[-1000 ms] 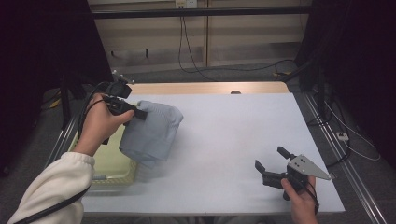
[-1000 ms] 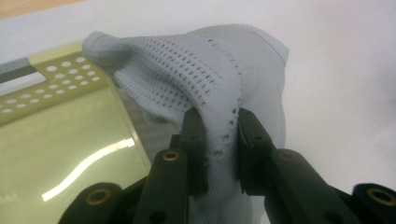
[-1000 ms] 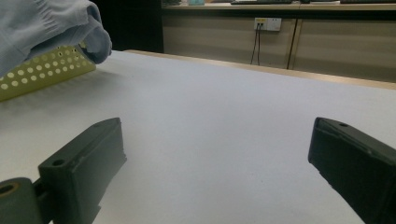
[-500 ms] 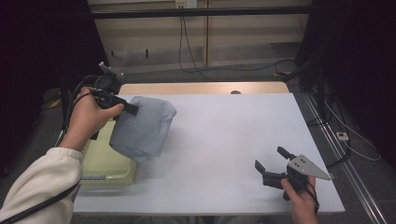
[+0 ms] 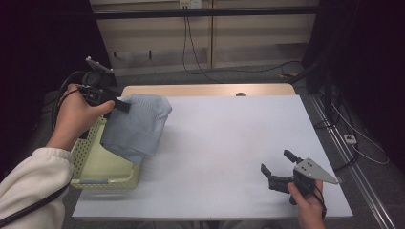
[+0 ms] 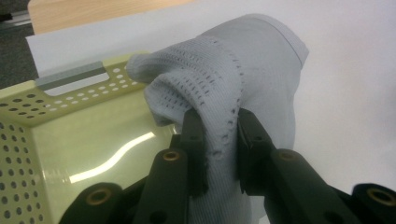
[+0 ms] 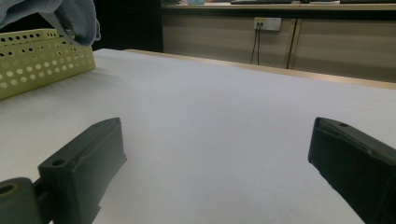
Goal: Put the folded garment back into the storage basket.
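A pale grey-blue knitted garment (image 5: 136, 126) hangs from my left gripper (image 5: 122, 105), which is shut on a fold of it above the right rim of a light green perforated basket (image 5: 88, 164). In the left gripper view the two black jaws pinch the garment (image 6: 224, 93) over the basket (image 6: 60, 140), whose inside is bare. My right gripper (image 5: 282, 167) rests low at the table's front right, held by a hand, open with nothing between its jaws. In the right gripper view the garment (image 7: 70, 16) and the basket (image 7: 42, 58) lie at the far left.
The white table top (image 5: 229, 138) stretches between the basket and the right gripper. A wooden strip (image 5: 205, 89) runs along its far edge. Cables (image 5: 205, 52) hang down the panel behind the table. A metal rail (image 5: 348, 157) lines the right side.
The left hand has carried the garment leftward and up, from over the table towards the basket. The right gripper has stayed where it was.
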`<action>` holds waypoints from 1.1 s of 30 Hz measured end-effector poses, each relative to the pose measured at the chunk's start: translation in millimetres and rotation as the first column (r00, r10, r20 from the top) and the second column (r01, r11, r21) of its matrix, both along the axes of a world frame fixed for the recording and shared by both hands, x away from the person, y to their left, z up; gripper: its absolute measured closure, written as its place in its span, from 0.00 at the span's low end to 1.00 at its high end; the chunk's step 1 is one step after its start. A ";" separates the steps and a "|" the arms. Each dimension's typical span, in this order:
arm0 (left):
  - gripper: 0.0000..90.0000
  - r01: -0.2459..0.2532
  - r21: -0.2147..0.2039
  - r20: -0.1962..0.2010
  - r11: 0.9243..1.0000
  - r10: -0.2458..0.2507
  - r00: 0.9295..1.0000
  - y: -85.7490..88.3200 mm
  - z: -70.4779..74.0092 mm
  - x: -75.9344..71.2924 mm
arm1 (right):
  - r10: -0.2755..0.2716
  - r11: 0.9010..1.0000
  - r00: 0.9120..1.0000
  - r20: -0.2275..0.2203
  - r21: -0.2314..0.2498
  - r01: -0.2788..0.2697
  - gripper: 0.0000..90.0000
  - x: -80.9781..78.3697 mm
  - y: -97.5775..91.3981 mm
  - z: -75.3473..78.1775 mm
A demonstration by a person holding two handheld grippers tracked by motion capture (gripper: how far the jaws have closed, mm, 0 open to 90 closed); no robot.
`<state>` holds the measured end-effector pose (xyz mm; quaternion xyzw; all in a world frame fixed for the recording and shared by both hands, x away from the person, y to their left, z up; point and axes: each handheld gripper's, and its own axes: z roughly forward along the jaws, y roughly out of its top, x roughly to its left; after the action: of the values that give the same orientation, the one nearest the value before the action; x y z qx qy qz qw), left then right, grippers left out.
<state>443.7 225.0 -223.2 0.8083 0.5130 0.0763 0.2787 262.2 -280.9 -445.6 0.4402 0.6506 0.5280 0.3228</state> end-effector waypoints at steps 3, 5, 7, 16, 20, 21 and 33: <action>0.84 -0.008 0.002 0.003 1.000 0.008 1.000 4.4 3.6 0.7 | 0.001 1.000 1.000 0.000 -0.001 -0.001 0.04 -0.3 -0.1 0.0; 0.84 -0.018 0.003 0.006 1.000 0.018 1.000 7.4 5.2 1.1 | 0.000 1.000 1.000 0.001 -0.002 0.000 0.04 -0.5 -0.4 0.1; 0.84 -0.026 0.002 0.012 1.000 0.026 1.000 10.7 7.0 1.3 | -0.002 1.000 1.000 0.000 0.001 0.002 0.04 -0.5 -0.7 0.0; 0.84 -0.064 0.029 0.033 0.998 0.063 0.997 21.8 8.1 2.1 | -0.001 1.000 1.000 0.000 -0.002 0.001 0.04 -0.4 -0.4 0.0; 0.84 -0.079 0.026 0.022 0.997 0.079 0.997 29.1 1.9 4.5 | -0.001 1.000 1.000 0.000 -0.003 0.001 0.04 -0.7 -0.2 0.2; 0.84 -0.083 0.022 0.019 0.996 0.082 0.996 31.2 1.0 5.1 | -0.001 1.000 1.000 -0.001 -0.003 0.001 0.04 -0.6 -0.4 0.0; 0.84 -0.108 -0.010 0.096 0.994 0.108 0.989 43.0 -0.5 23.3 | -0.001 1.000 1.000 0.000 -0.002 0.001 0.04 -0.6 -0.3 0.1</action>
<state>467.0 268.0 -223.7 0.7741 0.5421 0.1290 0.3005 261.6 -281.2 -445.5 0.4401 0.6510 0.5271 0.3235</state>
